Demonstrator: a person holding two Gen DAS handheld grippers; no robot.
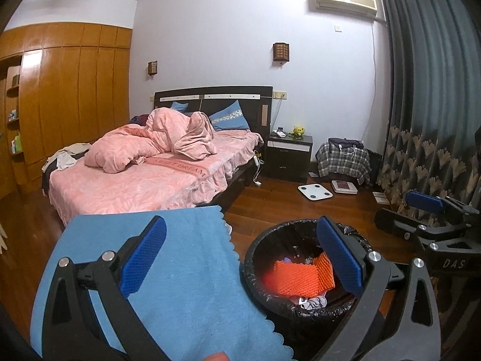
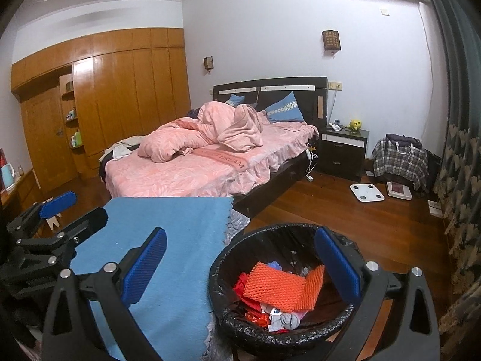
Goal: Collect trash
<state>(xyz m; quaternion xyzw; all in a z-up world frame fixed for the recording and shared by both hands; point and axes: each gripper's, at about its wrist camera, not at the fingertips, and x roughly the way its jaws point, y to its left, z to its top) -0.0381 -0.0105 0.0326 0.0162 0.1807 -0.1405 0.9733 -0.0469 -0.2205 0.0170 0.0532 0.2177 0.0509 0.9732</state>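
Note:
A round trash bin (image 1: 251, 258) with a black liner stands on the wooden floor beside a surface covered by a blue cloth (image 1: 186, 270). Inside the bin lie an orange foam net (image 1: 300, 279) and crumpled scraps. My left gripper (image 1: 240, 255) is open and empty, with its left finger over the cloth and its right finger over the bin. My right gripper (image 2: 240, 266) is also open and empty and straddles the same bin (image 2: 218, 270) and the orange net (image 2: 279, 288). Each view shows the other gripper at its edge: the right gripper (image 1: 409, 210) and the left gripper (image 2: 72, 213).
A bed with pink bedding (image 1: 144, 174) fills the middle of the room. A dark nightstand (image 1: 288, 156), a white scale (image 1: 315, 192) on the floor and a plaid-covered seat (image 1: 342, 158) stand behind. A dark curtain (image 1: 427, 90) hangs on the right and a wooden wardrobe (image 1: 69, 90) is on the left.

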